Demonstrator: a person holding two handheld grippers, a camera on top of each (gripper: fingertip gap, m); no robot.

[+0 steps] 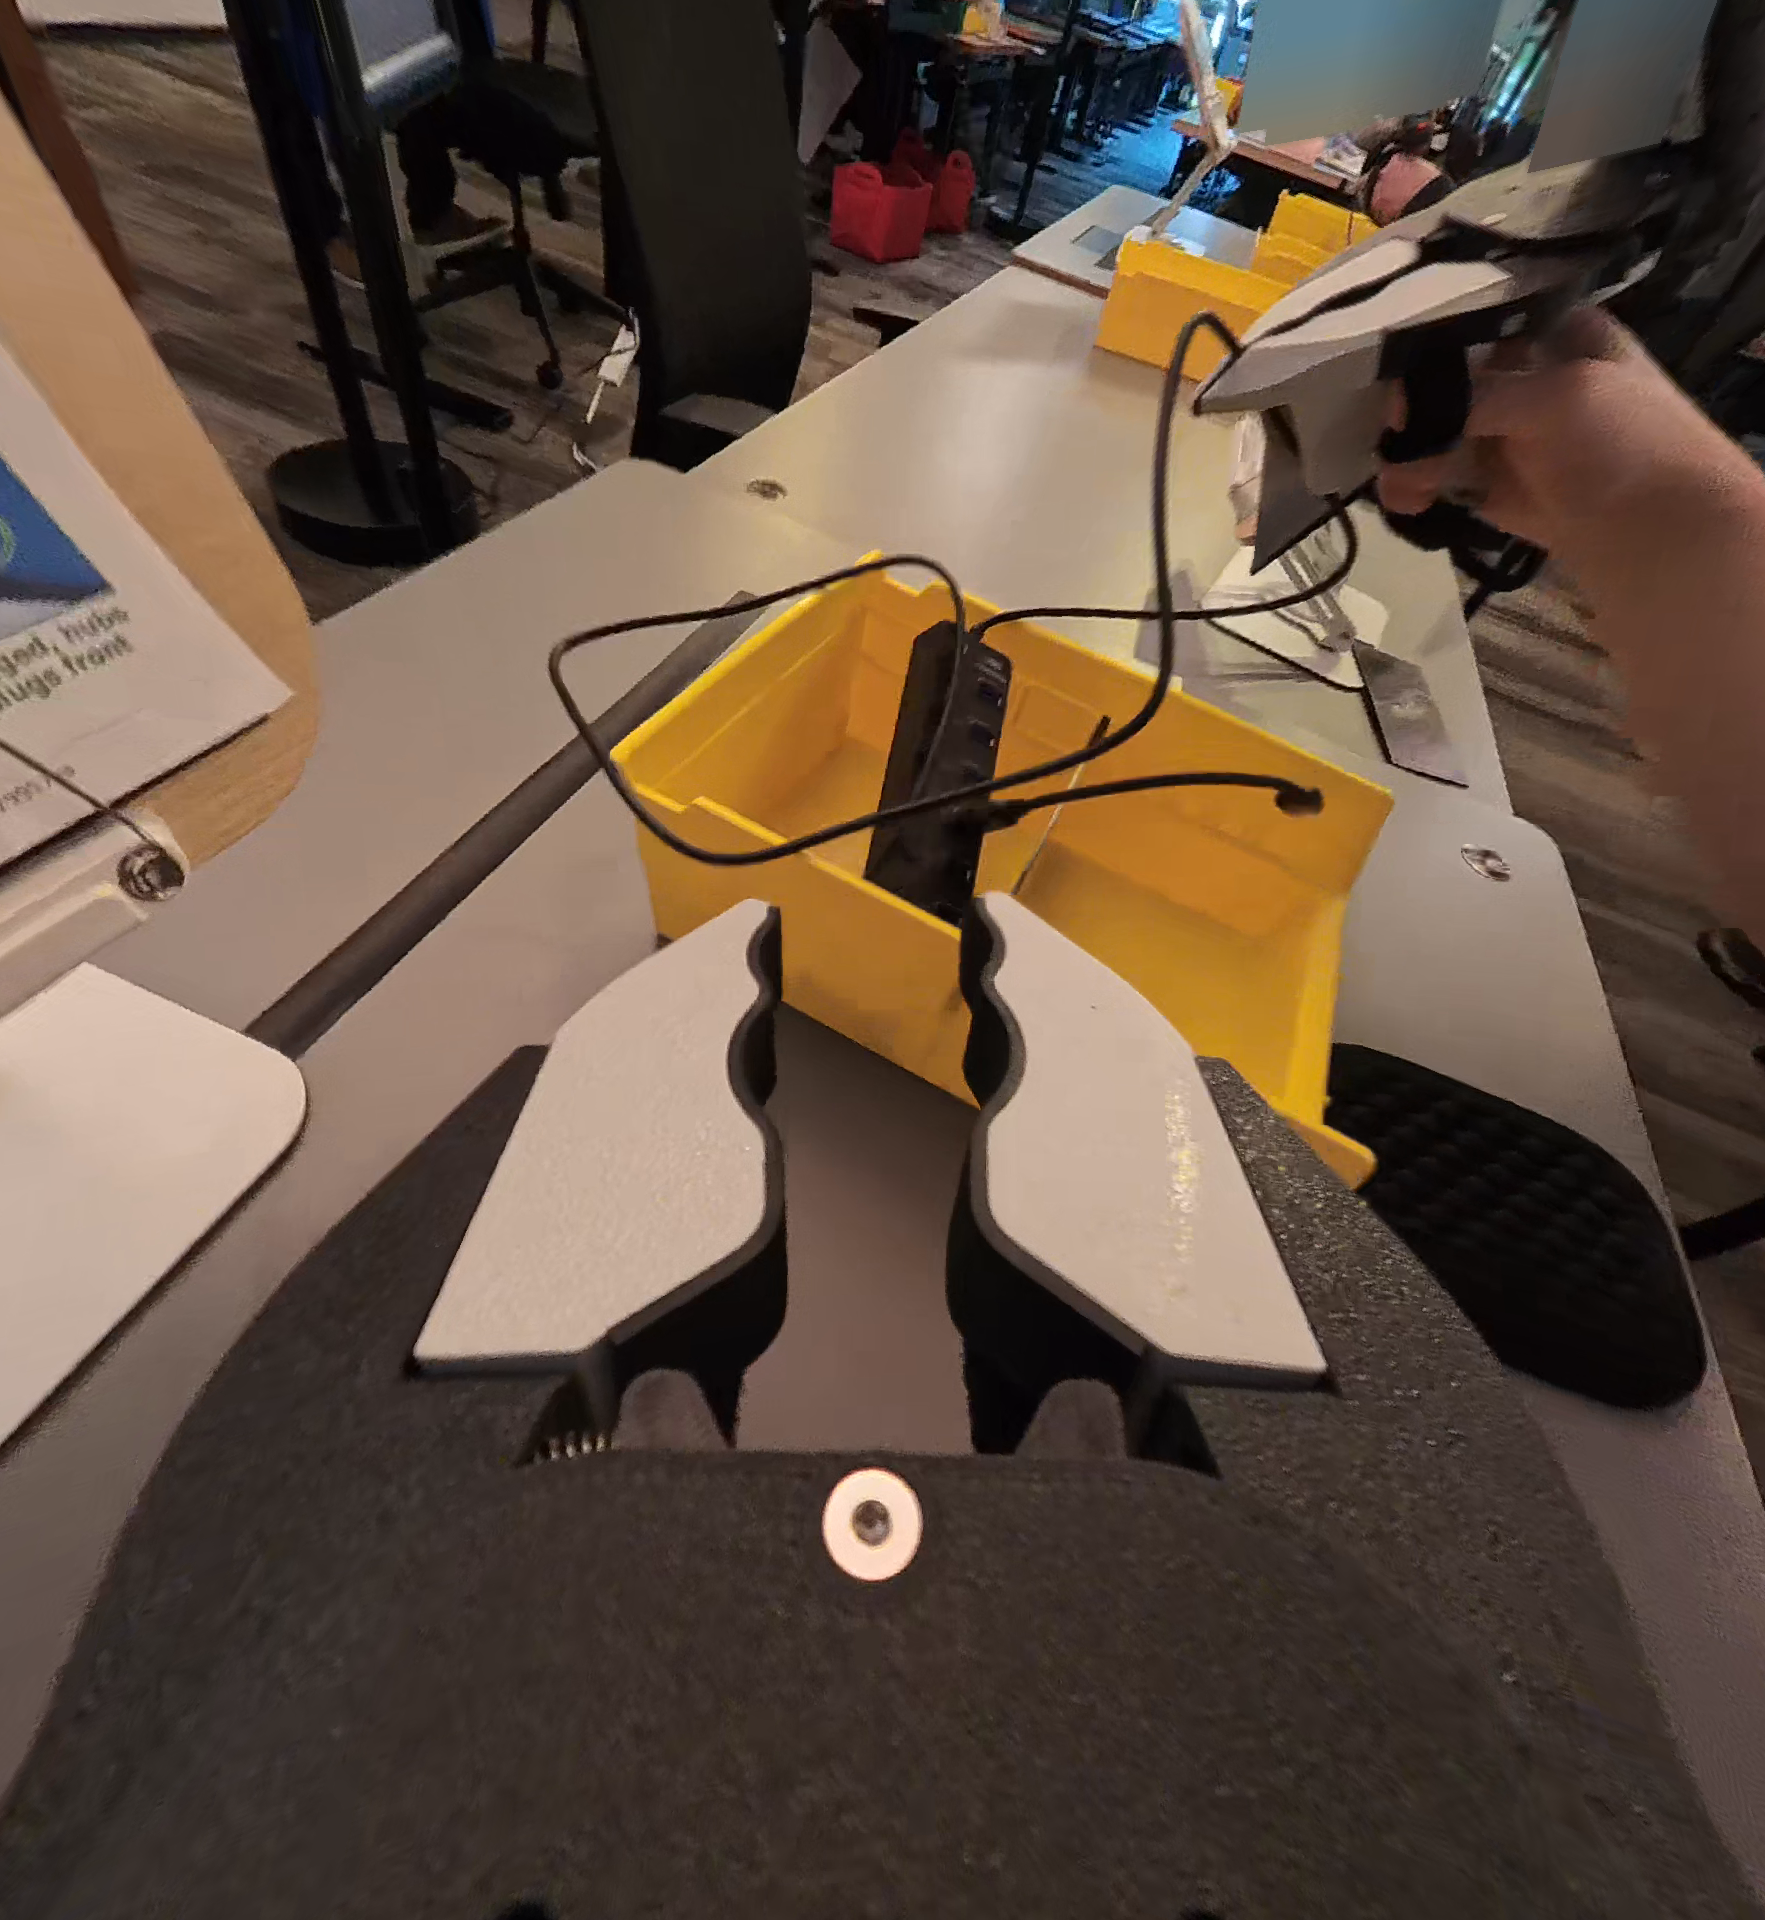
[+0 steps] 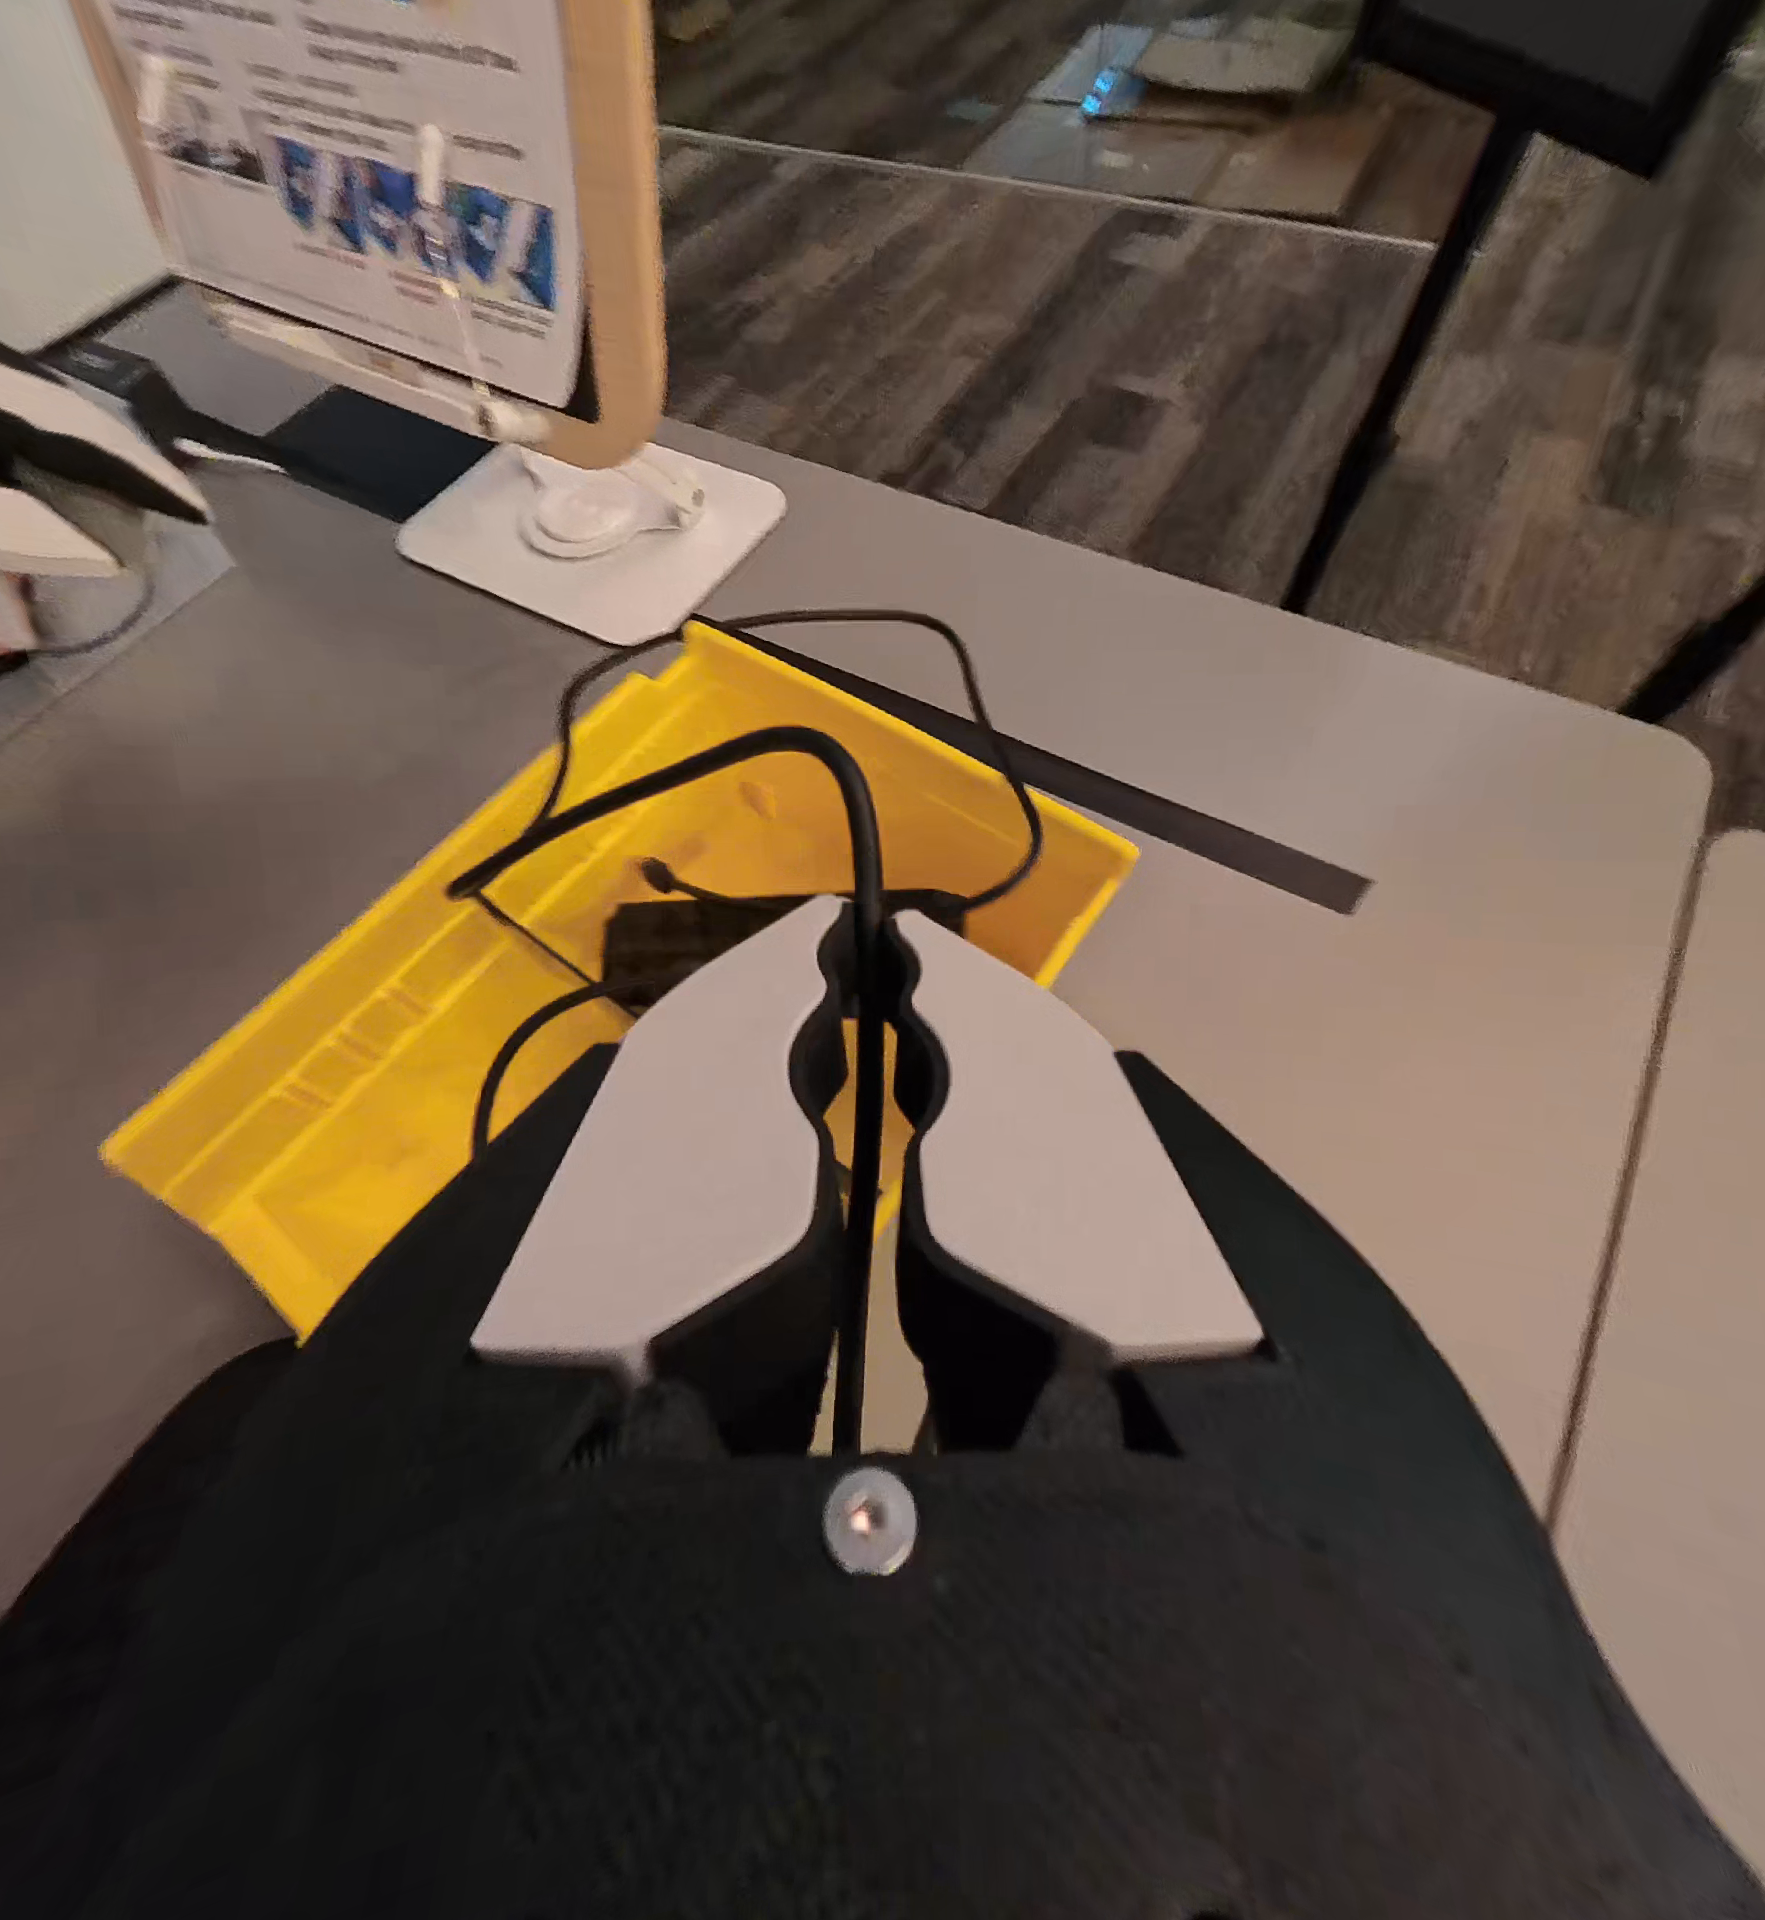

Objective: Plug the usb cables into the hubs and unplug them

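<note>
A yellow bin [image 1: 1148,914] on a grey table [image 1: 961,416] holds a black USB hub [image 1: 945,769] leaning upright inside, with thin black cables [image 1: 649,810] looping over its rim. The left gripper [image 1: 870,935] hovers near the bin, fingers apart and empty. The right gripper [image 2: 867,914], raised above the bin, pinches one cable [image 2: 862,1091]. A printed sheet on a stand [image 1: 57,623] sits at left.

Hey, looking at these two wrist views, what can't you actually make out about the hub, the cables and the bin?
- USB hub: lower end hidden behind the yellow bin front wall and left gripper in the left wrist view; mostly covered by the right gripper fingers in the right.
- Black cable: which plug it leads to is unclear, loops overlap.
- Whether any cable is plugged in: ports too small and dark.
- Instruction sheet: blurred.
</note>
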